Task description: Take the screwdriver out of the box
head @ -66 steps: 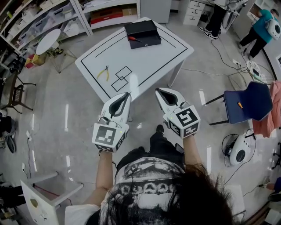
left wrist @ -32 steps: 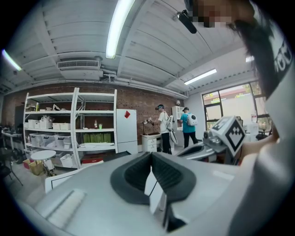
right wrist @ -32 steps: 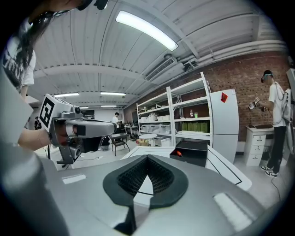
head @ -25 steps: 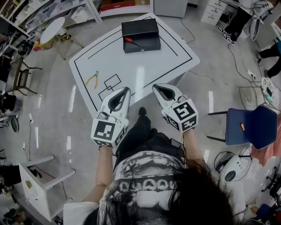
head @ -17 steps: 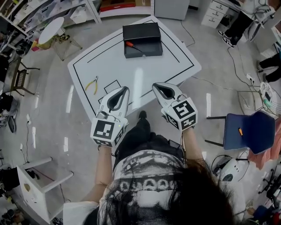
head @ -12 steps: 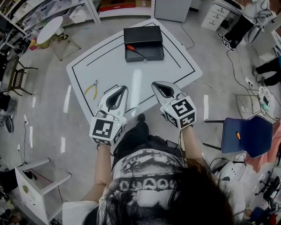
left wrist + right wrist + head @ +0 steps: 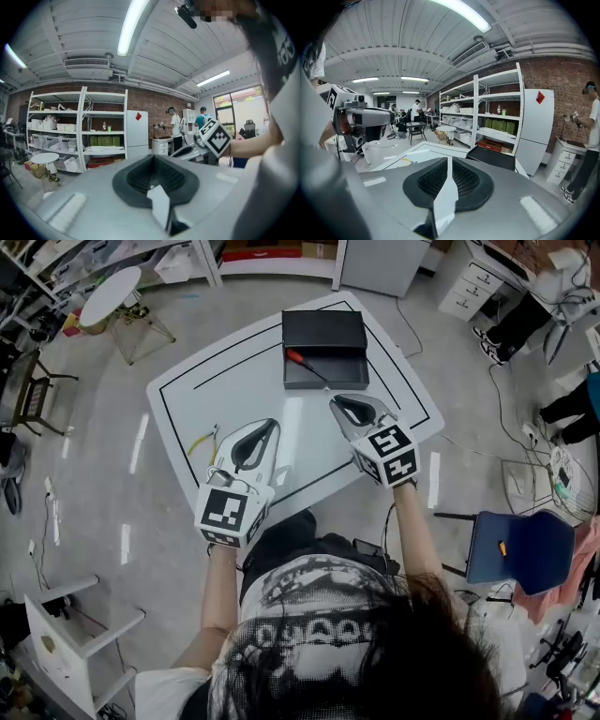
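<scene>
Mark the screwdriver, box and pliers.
screwdriver [image 7: 294, 357], head view, on its red handle.
box [image 7: 349, 371], head view, on the bare inner floor right of the screwdriver.
pliers [image 7: 200, 441], head view, on a yellow handle.

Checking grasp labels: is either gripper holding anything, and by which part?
Nothing held. Left gripper shut, empty; right gripper empty, jaws opening. Screwdriver lies untouched in the box.

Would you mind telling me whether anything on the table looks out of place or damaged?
Nothing stands out: the black box sits open on the white table, the screwdriver lies slantwise inside it, and nothing looks spilled or broken.
</scene>
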The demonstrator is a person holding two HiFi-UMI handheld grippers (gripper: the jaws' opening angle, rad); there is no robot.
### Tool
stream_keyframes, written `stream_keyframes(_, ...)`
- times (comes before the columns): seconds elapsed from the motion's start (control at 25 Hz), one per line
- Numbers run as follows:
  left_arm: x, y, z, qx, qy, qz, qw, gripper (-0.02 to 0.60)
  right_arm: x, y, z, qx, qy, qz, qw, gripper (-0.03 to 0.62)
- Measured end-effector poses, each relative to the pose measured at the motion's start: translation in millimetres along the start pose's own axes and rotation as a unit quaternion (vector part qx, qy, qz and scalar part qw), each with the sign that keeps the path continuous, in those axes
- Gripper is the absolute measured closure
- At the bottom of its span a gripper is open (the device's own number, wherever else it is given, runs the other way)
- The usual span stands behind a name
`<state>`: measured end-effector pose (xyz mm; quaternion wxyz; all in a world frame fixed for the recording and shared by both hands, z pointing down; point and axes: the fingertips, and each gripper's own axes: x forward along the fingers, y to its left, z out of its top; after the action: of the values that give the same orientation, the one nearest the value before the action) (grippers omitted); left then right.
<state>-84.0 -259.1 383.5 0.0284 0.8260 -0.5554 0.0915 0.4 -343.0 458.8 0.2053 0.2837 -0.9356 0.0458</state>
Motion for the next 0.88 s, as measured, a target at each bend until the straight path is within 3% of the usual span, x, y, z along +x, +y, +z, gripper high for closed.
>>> stream_keyframes(0.4,25.0,39.1,-12.3,-0.013,0.006,-0.014,0.9998,0.581,102.9,-56.8,-11.7,-0.031,0.079,-0.003,0.996,0.526)
stream_keyframes(0.6,36.0,54.0,-22.8,-0.019,0.018,-0.014,0.9996,0.581,159.7,-82.1,-24.1,-0.008,0.117,0.022,0.993,0.499)
stream_keyframes(0.88,46.2,78.4,-40.2,-0.027,0.032,-0.006,0.9991,0.581,233.1,-99.2,-49.3,-0.046,0.191,0.05,0.979,0.467)
